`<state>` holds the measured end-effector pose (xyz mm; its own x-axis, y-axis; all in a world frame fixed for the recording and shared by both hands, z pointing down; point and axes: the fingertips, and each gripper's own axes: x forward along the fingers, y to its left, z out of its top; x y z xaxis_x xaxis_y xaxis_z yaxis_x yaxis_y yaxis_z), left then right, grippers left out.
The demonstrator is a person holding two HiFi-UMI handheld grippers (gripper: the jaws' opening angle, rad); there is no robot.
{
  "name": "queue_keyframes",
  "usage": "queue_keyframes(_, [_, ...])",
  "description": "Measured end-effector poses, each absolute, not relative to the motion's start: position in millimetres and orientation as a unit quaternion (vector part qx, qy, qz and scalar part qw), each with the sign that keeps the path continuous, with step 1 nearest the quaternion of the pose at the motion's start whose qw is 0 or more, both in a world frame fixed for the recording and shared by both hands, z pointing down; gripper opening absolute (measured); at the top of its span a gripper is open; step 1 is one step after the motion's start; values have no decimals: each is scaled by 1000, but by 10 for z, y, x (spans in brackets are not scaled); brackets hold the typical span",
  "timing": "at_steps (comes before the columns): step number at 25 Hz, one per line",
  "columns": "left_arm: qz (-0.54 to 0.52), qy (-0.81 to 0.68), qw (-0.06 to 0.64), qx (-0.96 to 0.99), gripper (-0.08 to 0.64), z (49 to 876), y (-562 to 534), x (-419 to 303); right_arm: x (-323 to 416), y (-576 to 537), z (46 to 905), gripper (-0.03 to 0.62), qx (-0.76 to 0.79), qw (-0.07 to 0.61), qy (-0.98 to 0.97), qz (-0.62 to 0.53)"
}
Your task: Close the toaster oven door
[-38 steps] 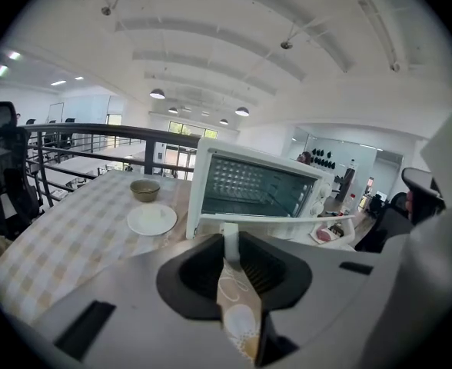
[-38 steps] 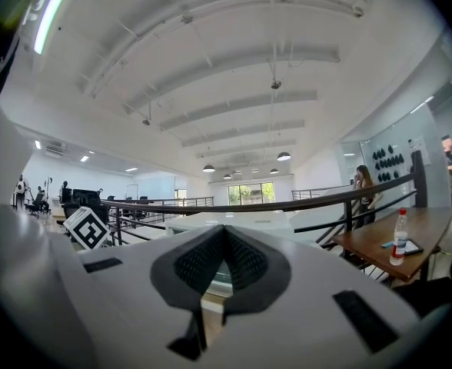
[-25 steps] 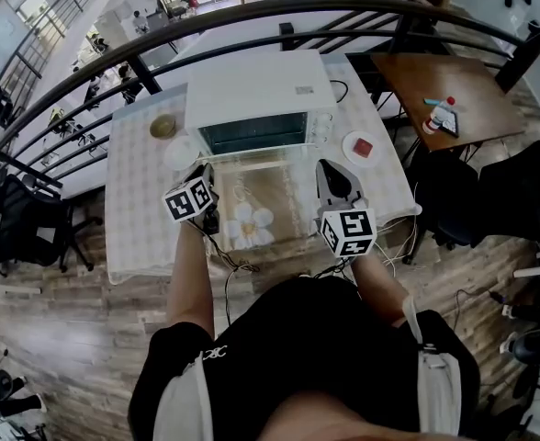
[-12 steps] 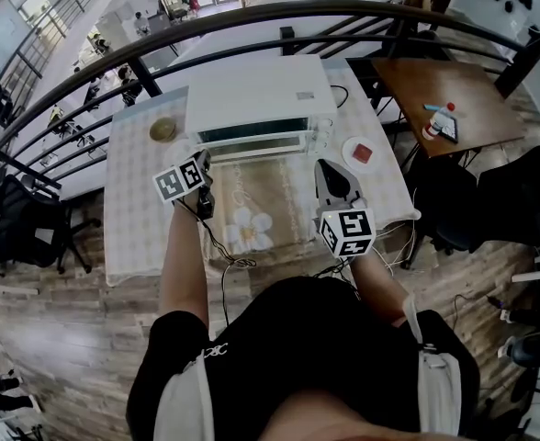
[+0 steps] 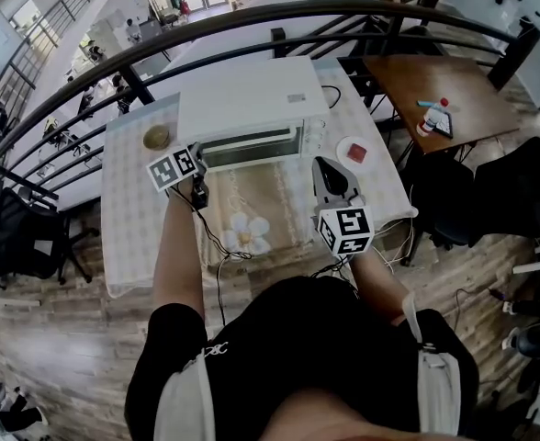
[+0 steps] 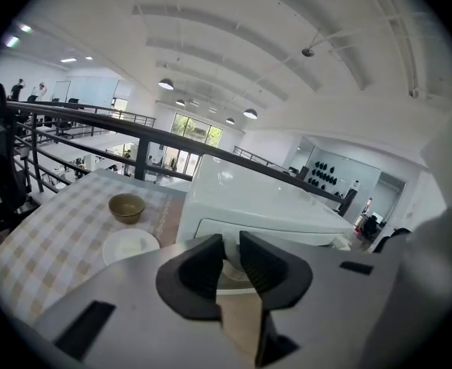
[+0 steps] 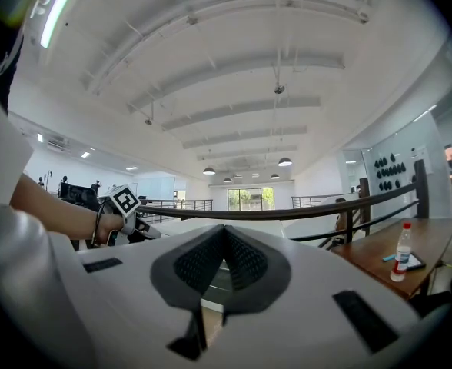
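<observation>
The white toaster oven (image 5: 252,95) stands at the back of the checked table (image 5: 128,219). Its glass door (image 5: 252,142) is tipped up almost flush with the front. My left gripper (image 5: 196,157) is at the door's left end. In the left gripper view the oven (image 6: 264,202) fills the middle, and the left gripper (image 6: 231,254) has its jaws a little apart with the white door handle (image 6: 230,270) pinched between them. My right gripper (image 5: 329,169) hangs over the table in front of the oven's right half; this gripper (image 7: 224,241) is shut and holds nothing.
A brown bowl (image 5: 156,137) sits left of the oven, with a white plate (image 6: 131,244) beside it. A small plate with a red item (image 5: 356,152) lies to the oven's right. A black railing (image 5: 279,12) runs behind. A wooden table (image 5: 454,81) with a bottle (image 5: 433,118) stands at the right.
The door has swung from lying flat open to nearly upright. My left gripper has travelled with it, away from me toward the oven front. The right gripper has stayed put.
</observation>
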<state>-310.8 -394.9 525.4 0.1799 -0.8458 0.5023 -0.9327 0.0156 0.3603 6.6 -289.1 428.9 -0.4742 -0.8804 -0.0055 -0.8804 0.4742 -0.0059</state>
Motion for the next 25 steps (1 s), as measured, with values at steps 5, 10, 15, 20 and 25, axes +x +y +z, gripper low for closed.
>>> queue_keyframes(5, [58, -638, 308, 704, 80, 5240, -3939, -3105, 60, -2869, 4240, 3, -513, 7, 859, 5])
queue_keyframes(10, [20, -672, 254, 695, 40, 4989, -3824, -3187, 32, -2843, 4200, 3, -506, 11, 862, 5])
queue_keyframes(15, [10, -683, 135, 718, 25, 4235, -3517, -3019, -52, -2838, 4165, 3, -497, 16, 867, 4])
queue_keyframes(20, [29, -710, 58, 701, 15, 3781, -3024, -2850, -195, -2856, 4023, 3, -475, 32, 879, 4])
queue_keyframes(25, [22, -703, 35, 710, 14, 3618, -2550, -2597, -323, -2815, 3838, 2, -453, 53, 890, 13])
